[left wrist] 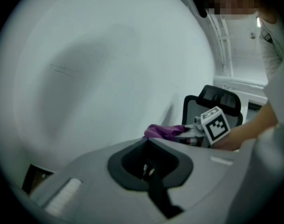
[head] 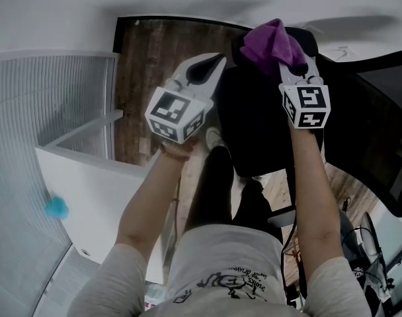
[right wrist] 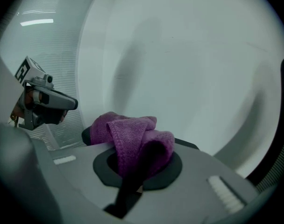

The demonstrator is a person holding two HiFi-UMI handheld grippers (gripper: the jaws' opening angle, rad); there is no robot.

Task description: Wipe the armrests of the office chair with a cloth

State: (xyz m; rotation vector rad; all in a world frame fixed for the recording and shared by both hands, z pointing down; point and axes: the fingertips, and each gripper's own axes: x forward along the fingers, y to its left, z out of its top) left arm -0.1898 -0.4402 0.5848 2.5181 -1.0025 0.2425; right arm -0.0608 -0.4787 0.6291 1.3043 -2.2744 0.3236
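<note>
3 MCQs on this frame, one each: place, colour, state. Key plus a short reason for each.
1. Where is the cloth?
A. In the left gripper
B. In the right gripper
C. In neither gripper

2. What colour is the cloth?
A. Yellow
B. White
C. Purple

3. How do the left gripper's jaws stand?
A. Together, nothing between them
B. Clamped on the cloth
C. Wide apart

Key:
1 B: the right gripper view shows the cloth bunched between that gripper's own jaws, and the head view shows it at that gripper's tip.
2 C: it is purple in all three views.
3 A: the left gripper view shows the jaws meeting at their tip with nothing in them; the cloth sits off at the other gripper.
</note>
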